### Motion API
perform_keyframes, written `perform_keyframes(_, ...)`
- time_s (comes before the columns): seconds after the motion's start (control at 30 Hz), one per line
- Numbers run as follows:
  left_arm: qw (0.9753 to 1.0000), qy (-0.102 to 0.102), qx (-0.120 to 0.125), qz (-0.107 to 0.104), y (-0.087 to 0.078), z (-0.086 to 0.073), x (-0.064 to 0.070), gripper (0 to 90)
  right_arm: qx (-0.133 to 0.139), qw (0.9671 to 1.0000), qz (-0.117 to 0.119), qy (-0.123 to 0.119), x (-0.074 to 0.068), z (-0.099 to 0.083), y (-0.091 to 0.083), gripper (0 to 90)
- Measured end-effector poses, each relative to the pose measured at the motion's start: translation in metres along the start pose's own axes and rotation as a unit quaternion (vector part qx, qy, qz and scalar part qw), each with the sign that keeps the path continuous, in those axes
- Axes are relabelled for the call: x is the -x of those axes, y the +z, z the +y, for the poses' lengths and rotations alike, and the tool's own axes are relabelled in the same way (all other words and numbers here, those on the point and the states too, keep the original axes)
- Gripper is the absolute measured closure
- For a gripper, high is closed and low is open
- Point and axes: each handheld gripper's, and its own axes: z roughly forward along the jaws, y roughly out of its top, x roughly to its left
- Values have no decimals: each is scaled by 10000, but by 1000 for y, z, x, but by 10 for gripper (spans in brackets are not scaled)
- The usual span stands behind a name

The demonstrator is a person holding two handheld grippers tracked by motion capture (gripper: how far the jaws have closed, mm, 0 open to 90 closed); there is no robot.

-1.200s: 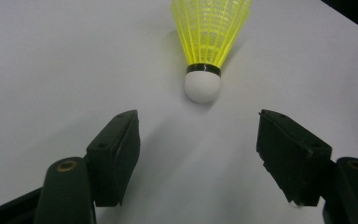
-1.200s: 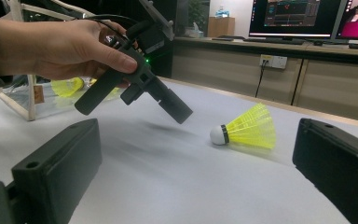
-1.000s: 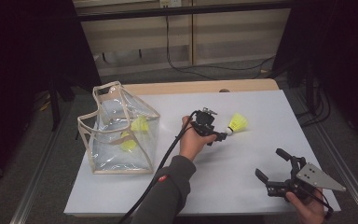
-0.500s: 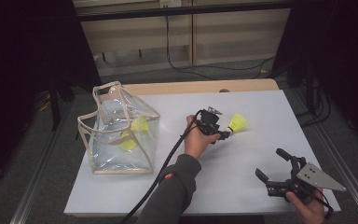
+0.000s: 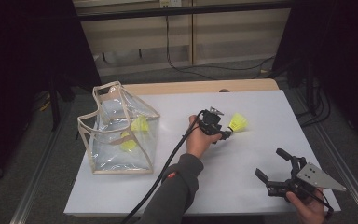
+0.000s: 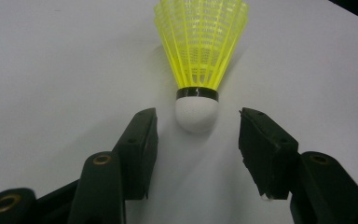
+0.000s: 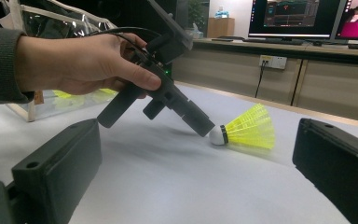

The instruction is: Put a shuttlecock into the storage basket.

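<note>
A yellow shuttlecock (image 5: 238, 122) (image 6: 200, 56) (image 7: 247, 130) lies on its side on the white table (image 5: 242, 172), its white cork toward my left gripper (image 5: 225, 134) (image 6: 196, 140) (image 7: 205, 125). The left gripper is open, its jaws standing on either side of the cork without touching it. My right gripper (image 5: 272, 169) (image 7: 196, 177) hovers open and empty near the table's front right corner, facing the shuttlecock. A clear plastic bag (image 5: 119, 133) with tan trim stands at the left and holds two yellow shuttlecocks (image 5: 133, 133).
A wooden strip (image 5: 200, 87) runs along the table's far edge. A black cable (image 5: 163, 170) trails from the left gripper along the sleeve toward the front edge. Monitors (image 7: 303, 18) and a low cabinet stand beyond the table in the right gripper view.
The left gripper has crept a little toward the shuttlecock, so its jaws now flank the cork. The right gripper has stayed put.
</note>
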Motion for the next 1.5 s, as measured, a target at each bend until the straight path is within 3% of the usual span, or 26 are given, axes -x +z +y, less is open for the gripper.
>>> perform_keyframes(0.97, 9996, 284, -53, 80, 30, 8, 4, 559, 2, 10000, -12, 35, 2, 0, -1, 10)
perform_keyframes(1.07, 9994, 325, -59, 144, 30, 9, 3, 604, 4, 10000, -10, 32, 2, 0, -1, 10)
perform_keyframes(1.27, 9994, 281, -79, 189, 29, 9, 5, 646, 8, 10000, -12, 25, 2, 0, -1, 10)
perform_keyframes(1.5, 9999, 121, -56, 78, 23, 11, 5, 648, 6, 10000, -6, 24, 2, -1, 0, 10)
